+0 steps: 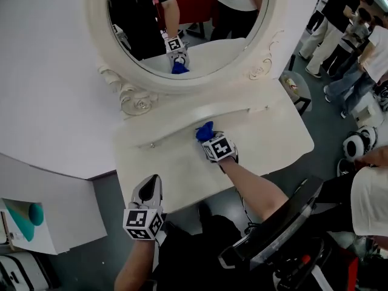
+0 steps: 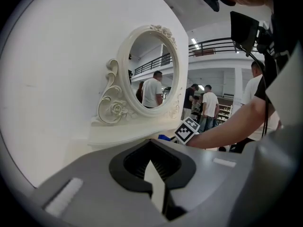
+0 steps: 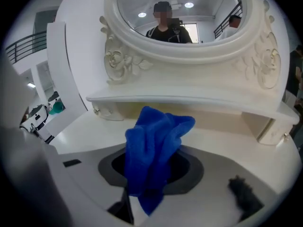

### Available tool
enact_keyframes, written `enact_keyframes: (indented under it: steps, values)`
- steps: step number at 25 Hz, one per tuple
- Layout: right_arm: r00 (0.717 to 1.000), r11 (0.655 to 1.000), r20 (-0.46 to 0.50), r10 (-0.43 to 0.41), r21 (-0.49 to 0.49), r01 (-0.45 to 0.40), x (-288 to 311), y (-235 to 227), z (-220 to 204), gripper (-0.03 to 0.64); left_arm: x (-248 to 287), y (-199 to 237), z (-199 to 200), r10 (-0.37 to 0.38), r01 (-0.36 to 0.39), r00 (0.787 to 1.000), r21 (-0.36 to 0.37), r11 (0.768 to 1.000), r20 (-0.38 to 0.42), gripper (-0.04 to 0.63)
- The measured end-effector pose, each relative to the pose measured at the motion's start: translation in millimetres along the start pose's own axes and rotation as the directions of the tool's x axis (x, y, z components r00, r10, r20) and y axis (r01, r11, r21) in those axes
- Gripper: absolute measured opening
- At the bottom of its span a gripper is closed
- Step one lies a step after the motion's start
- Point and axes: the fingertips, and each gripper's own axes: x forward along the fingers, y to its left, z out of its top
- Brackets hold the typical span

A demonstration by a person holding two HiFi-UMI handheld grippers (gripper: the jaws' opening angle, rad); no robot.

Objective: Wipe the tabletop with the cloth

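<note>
**Right gripper clamped on cloth over tabletop; left gripper idle**

Jaws: the right gripper (image 3: 142,200) is clenched on one blue cloth (image 3: 154,145), and a bunched fold stands out past the jaws. The left gripper (image 2: 158,188) has its jaws pressed together with nothing between them.

Position, head view: the cloth (image 1: 205,131) sits at 11 o'clock from the right gripper (image 1: 212,139), over the back of the tabletop (image 1: 273,138) and just below the shelf ledge. Whether the cloth touches the surface cannot be told. The left gripper (image 1: 150,183) is at 7 o'clock from the right one, at the tabletop's front edge.

Count: 2 grippers, 1 cloth, 1 mirror (image 1: 97,17).

Surface: a cream tabletop with a curved front edge. The mirror is oval with a carved cream frame, and its glass reflects the cloth and the right gripper.

Room: a white wall (image 1: 48,90) stands behind the mirror, and the floor (image 1: 109,205) below is dark grey. Several people (image 1: 357,41) stand at 2 o'clock, well apart from the table; an exact count is not possible.
</note>
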Motion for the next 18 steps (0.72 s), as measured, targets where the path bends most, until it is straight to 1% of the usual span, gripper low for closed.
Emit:
enact_keyframes:
  steps: [3,6,7,9,11,13,15,18]
  values:
    - [0.999,1.000,-0.023,-0.029,0.002,0.029,19,-11,1,0.146,-2,5,3,0.028,-0.028,1.000,0.001,1.000,0.001,0.008]
    - [0.999,0.999,0.008,-0.044,-0.011,0.044,21,-8,-2,0.147,-6,13,8,0.070,-0.070,0.997,0.002,0.998,0.011,0.008]
    - [0.999,0.999,0.021,-0.042,-0.022,0.042,19,-6,-4,0.146,-7,14,9,0.074,-0.074,0.997,-0.001,0.997,0.013,0.008]
    - [0.999,0.999,0.026,-0.030,-0.041,0.031,13,-1,-10,0.147,-4,14,10,0.055,-0.055,0.998,-0.003,0.999,0.013,0.008]
    - [1.000,0.999,0.005,-0.024,-0.023,0.024,4,2,-22,0.147,5,13,12,0.012,-0.012,1.000,0.001,1.000,0.016,0.008]
    - [0.999,1.000,-0.040,-0.015,0.003,0.015,-9,9,-40,0.146,11,10,14,-0.035,0.035,0.999,0.006,0.999,0.020,0.008]
    - [0.996,1.000,-0.093,0.014,0.006,-0.013,-22,29,-62,0.146,7,7,15,-0.061,0.061,0.998,0.016,0.998,0.014,0.008]
    - [0.992,1.000,-0.126,0.018,0.009,-0.017,-46,45,-86,0.146,17,3,19,-0.104,0.104,0.994,0.021,0.994,0.018,0.008]
